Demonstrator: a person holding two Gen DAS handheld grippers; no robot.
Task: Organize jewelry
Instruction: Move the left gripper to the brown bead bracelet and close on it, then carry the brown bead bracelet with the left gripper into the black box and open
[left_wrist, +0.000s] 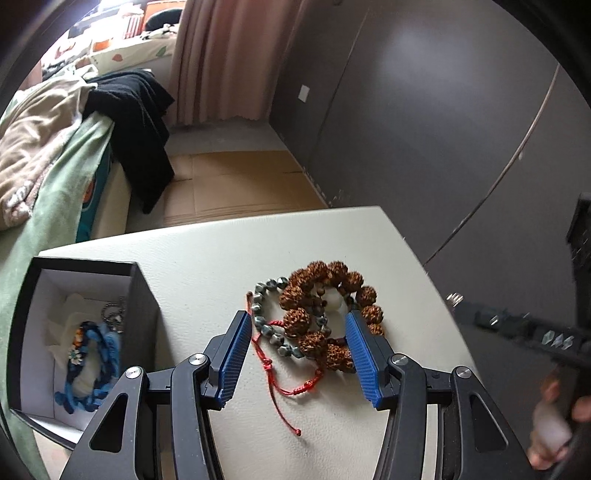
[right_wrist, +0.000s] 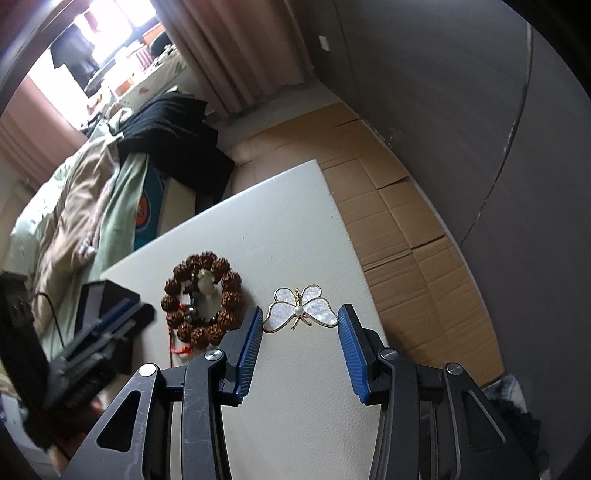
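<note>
A pile of bracelets lies on the white table (left_wrist: 207, 251): a brown seed-bead bracelet (left_wrist: 334, 277), a grey bead bracelet (left_wrist: 266, 288) and a red cord (left_wrist: 275, 373). My left gripper (left_wrist: 297, 321) is open, its blue pads either side of the pile's near part. A black box (left_wrist: 142, 295) at the left holds a blue braided bracelet (left_wrist: 110, 347) and a chain. In the right wrist view a white and gold butterfly brooch (right_wrist: 301, 308) lies just ahead of my open right gripper (right_wrist: 300, 315). The brown bracelet (right_wrist: 225, 273) lies to its left.
A bed with green and beige bedding (left_wrist: 44, 147) and a black garment (left_wrist: 144, 122) stands beyond the table's left side. Cardboard sheets (right_wrist: 391, 206) cover the floor along a grey wall. The left gripper shows blurred (right_wrist: 99, 339) in the right wrist view.
</note>
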